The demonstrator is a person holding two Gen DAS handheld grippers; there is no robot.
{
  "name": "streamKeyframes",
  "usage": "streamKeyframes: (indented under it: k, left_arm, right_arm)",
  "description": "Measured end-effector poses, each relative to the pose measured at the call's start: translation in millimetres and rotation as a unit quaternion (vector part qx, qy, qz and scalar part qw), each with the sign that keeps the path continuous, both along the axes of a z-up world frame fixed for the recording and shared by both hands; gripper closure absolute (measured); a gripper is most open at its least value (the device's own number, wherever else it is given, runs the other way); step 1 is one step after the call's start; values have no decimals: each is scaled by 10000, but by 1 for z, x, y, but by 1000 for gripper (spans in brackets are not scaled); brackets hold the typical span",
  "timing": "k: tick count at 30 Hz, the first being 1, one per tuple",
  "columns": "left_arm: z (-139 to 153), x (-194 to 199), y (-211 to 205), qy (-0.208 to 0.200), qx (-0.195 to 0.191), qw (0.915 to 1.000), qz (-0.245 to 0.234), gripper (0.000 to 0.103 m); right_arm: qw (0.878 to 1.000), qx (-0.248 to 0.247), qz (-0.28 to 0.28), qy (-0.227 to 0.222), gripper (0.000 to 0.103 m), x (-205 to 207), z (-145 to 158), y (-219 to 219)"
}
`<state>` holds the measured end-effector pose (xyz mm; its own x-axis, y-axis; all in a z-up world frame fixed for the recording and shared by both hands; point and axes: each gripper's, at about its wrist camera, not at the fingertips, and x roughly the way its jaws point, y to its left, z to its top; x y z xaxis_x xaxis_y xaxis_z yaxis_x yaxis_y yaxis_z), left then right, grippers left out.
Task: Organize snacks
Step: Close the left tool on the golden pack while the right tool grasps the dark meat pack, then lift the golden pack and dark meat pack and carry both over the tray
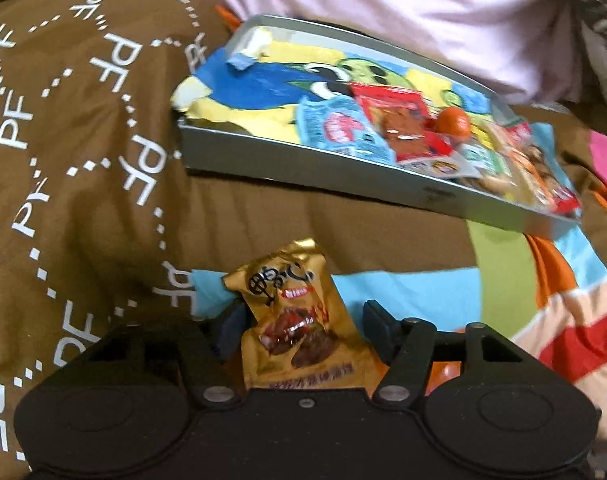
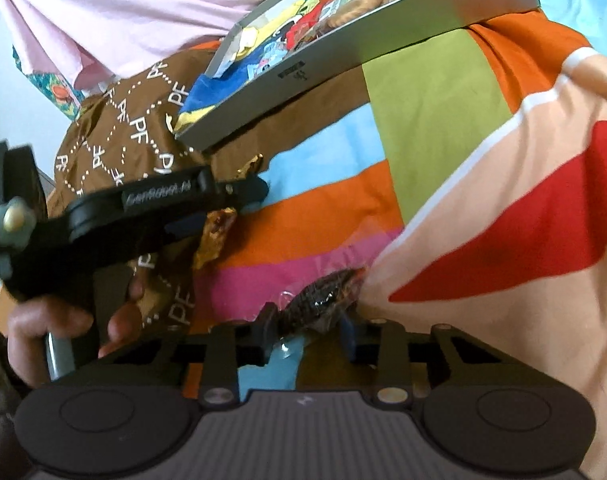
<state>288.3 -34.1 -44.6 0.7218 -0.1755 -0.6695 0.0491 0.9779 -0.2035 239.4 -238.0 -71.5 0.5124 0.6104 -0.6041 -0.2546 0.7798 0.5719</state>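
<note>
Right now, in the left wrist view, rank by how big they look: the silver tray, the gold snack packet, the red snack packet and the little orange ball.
1. Silver tray
2. Gold snack packet, though it sits nearest the camera, so it looks enlarged
3. Red snack packet
4. Orange ball

We see a gold snack packet (image 1: 299, 316) standing upright at 6 o'clock, printed with dark meat pieces. At 2 o'clock lies a grey tray (image 1: 303, 172), tilted, holding colourful packets (image 1: 403, 128) and an orange ball (image 1: 453, 122). A clear-wrapped dark snack (image 2: 323, 300) lies at 6 o'clock.
</note>
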Motion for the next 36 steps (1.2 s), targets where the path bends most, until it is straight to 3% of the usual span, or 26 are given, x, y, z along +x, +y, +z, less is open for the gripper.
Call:
streamKeyframes:
  k: [6, 13, 23, 36]
  left_arm:
    - [1, -7, -7, -50, 250, 9992, -311, 38]
    - [-1, 8, 3, 55, -164, 9995, 277, 32]
    - [-1, 4, 0, 18, 37, 9996, 284, 55]
    - [12, -20, -26, -283, 953, 9950, -13, 58]
  right_arm:
    - [9997, -31, 47, -217, 69, -1, 1, 4]
    - [9996, 257, -10, -126, 64, 7, -6, 3]
    - [9985, 368, 111, -379, 81, 4, 3, 8]
    - [9973, 201, 76, -702, 86, -6, 21, 1]
